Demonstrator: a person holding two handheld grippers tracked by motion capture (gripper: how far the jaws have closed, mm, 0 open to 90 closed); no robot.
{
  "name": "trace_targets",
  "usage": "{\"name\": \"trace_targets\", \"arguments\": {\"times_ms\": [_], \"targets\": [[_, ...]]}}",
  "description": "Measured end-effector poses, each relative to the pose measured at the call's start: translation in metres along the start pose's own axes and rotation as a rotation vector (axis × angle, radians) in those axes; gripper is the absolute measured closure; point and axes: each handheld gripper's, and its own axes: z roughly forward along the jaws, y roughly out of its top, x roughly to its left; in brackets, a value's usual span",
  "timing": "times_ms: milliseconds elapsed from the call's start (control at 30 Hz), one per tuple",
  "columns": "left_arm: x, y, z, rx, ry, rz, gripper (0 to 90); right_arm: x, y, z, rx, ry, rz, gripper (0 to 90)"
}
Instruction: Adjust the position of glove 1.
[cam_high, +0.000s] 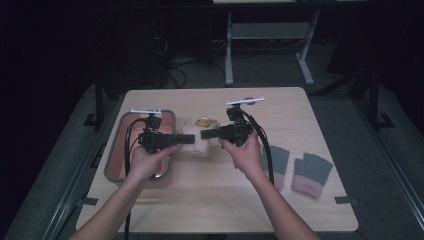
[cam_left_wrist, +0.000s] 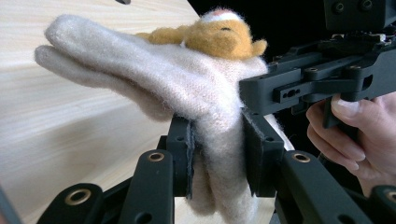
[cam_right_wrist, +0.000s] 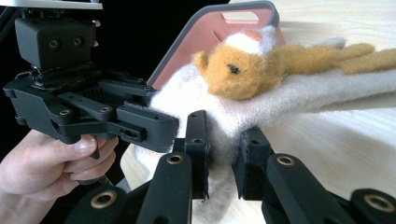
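Between your two hands, above the middle of the table (cam_high: 210, 200), hangs a cream mitten (cam_high: 196, 142) with an orange animal figure (cam_high: 205, 121) on it. Your left gripper (cam_high: 187, 139) points right and your right gripper (cam_high: 207, 133) points left, so the jaws meet at the mitten from opposite sides.

Seen along your left gripper (cam_left_wrist: 217, 156), its pads are pressed tight on a fold of the mitten (cam_left_wrist: 187, 88); the rest of the wool runs up and left over the tabletop, with the animal (cam_left_wrist: 219, 37) at the top. Your other gripper crosses just behind, held in your hand (cam_left_wrist: 355, 140).

Along your right gripper (cam_right_wrist: 223, 161), the jaws are likewise closed on the mitten (cam_right_wrist: 299, 95), pinching a narrow band of wool, and the animal (cam_right_wrist: 243, 70) sits right above the pads. Behind it stands the pink tray (cam_right_wrist: 219, 32), and your left hand (cam_right_wrist: 51, 161) holds its gripper at the left.

From above, the tray (cam_high: 120, 145) lies at the left under your left hand (cam_high: 147, 162), while two grey gloves (cam_high: 300, 170) lie at the right, well apart from the mitten.
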Motion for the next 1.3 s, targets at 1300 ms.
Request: {"name": "trace_targets", "arguments": {"times_ms": [1300], "targets": [[0.025, 0.015, -0.086, -0.084, 0.068, -0.026, 66.9, 0.055, 0.051, 0.061, 0.054, 0.065, -0.099, 77.5]]}}
